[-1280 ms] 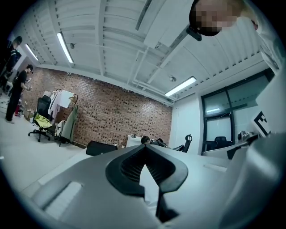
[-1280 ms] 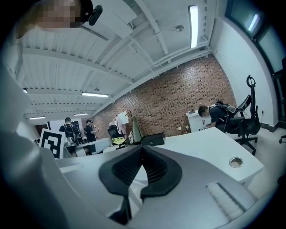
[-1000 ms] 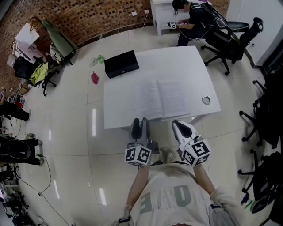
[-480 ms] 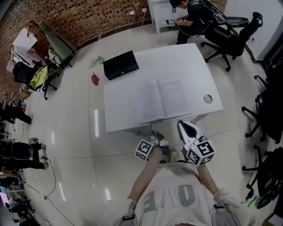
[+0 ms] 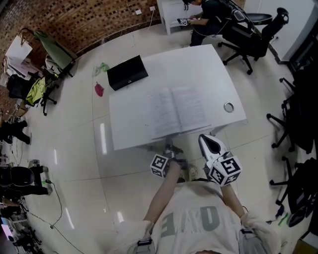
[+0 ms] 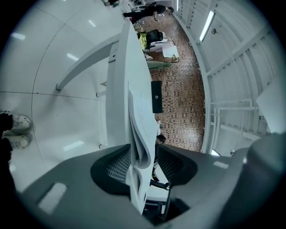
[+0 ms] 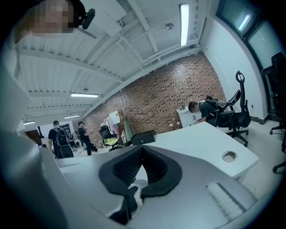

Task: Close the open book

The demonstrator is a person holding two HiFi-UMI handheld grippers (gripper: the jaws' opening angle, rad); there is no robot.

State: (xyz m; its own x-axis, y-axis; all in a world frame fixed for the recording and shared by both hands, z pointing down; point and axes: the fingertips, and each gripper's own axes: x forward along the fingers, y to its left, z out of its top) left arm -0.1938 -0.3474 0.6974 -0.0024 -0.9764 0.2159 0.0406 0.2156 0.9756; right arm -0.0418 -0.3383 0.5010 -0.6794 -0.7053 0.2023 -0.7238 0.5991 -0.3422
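Observation:
The open book [image 5: 176, 110] lies flat in the middle of the white table [image 5: 129, 124], pages up. My left gripper [image 5: 168, 150] is at the table's front edge, just before the book's left half, and is rolled on its side. In the left gripper view its jaws [image 6: 143, 150] stand open, and the book's page edges [image 6: 139, 125] and the table slab [image 6: 121, 89] run between them. My right gripper [image 5: 208, 145] hangs in front of the table near the book's right half. It is shut [image 7: 142, 147] with nothing in it.
A black box [image 5: 127, 72] sits on the table's far left corner, also seen as a black box [image 7: 143, 136]. A cable hole [image 5: 228, 106] is near the right edge. A person [image 5: 206, 10] sits at a desk behind, with office chairs [image 5: 253, 34] at the right.
My left gripper has gone forward to the table's front edge, rolled sideways and opened around the book's near edge. The right gripper has barely moved.

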